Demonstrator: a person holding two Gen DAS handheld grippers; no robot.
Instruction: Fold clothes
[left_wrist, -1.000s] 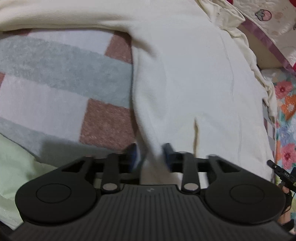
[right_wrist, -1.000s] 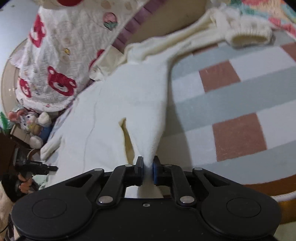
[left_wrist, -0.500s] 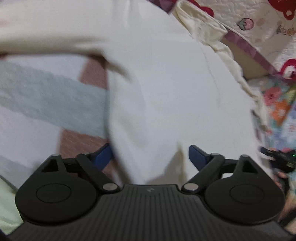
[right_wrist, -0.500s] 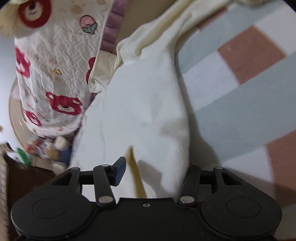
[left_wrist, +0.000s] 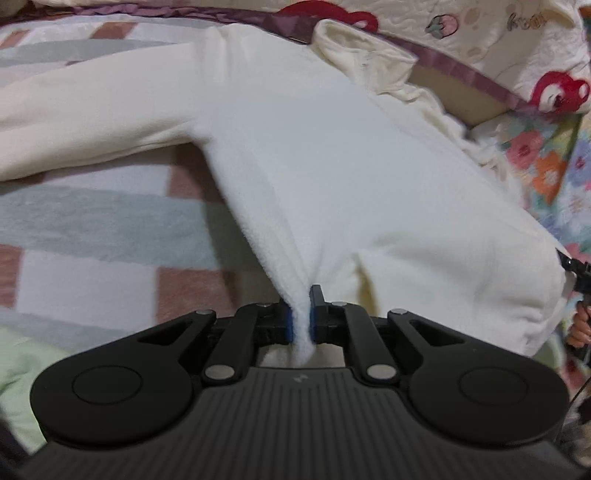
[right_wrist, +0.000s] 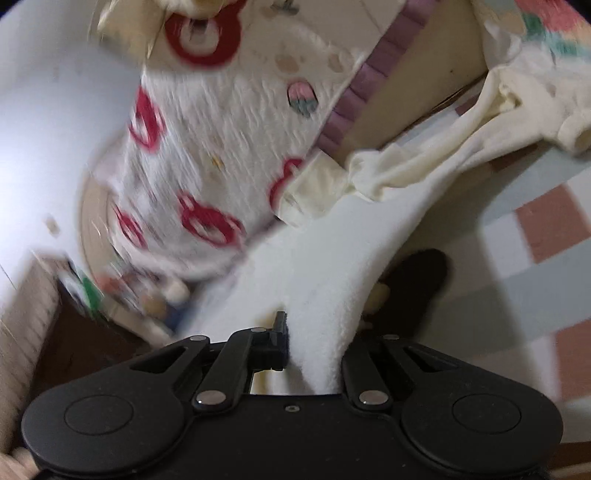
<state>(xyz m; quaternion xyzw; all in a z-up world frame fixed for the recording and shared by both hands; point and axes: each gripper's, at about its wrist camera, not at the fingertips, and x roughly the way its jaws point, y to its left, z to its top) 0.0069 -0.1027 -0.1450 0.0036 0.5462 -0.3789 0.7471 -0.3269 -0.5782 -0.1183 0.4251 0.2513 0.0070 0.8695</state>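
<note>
While both grippers pinch its near hem, the cream sweater (left_wrist: 332, 155) lies stretched across the checked blanket (left_wrist: 85, 236). Left gripper (left_wrist: 300, 320) is clamped tight on a fold of fleece; right gripper (right_wrist: 314, 350) is closing, fleece bunched between its jaws. Beyond, a sleeve (left_wrist: 92, 107) trails left, and a bear-print quilt (right_wrist: 221, 129) lies behind.
</note>
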